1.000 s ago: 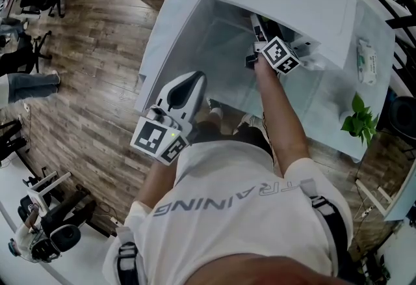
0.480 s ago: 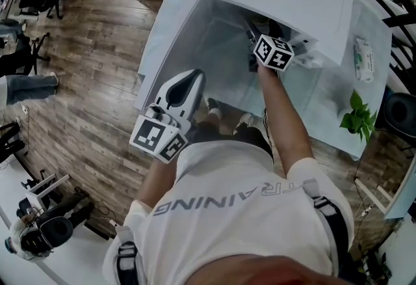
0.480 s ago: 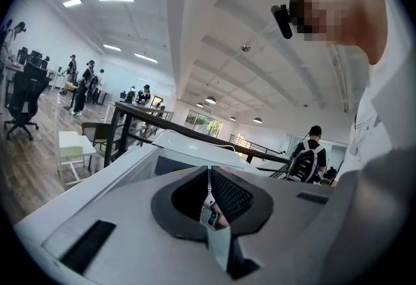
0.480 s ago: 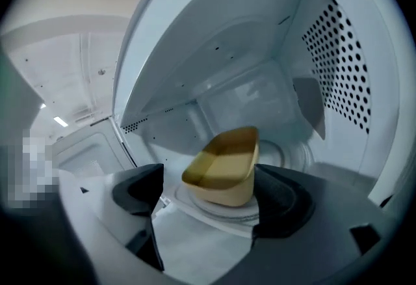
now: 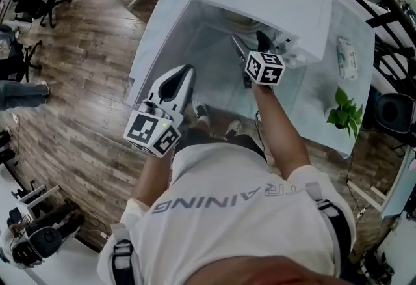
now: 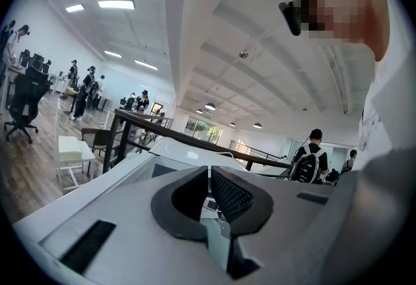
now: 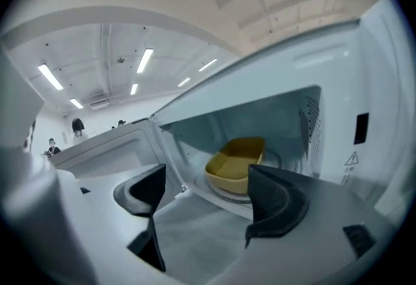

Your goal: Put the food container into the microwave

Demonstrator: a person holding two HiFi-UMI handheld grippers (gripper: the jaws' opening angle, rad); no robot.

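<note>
Inside microwave [image 7: 338,82], on its turntable [image 7: 224,195], food container [image 7: 237,166] is sitting. Right gripper [image 5: 247,41] is hovering outside, jaws having just been opening, now wide, empty. Left gripper [image 6: 209,179] is showing jaws together.

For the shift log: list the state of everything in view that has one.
Microwave door: swung open.
Food container: upright inside the microwave, lidless.
Left claw: shut, empty.
Right claw: just opened wide, nothing between its jaws.
</note>
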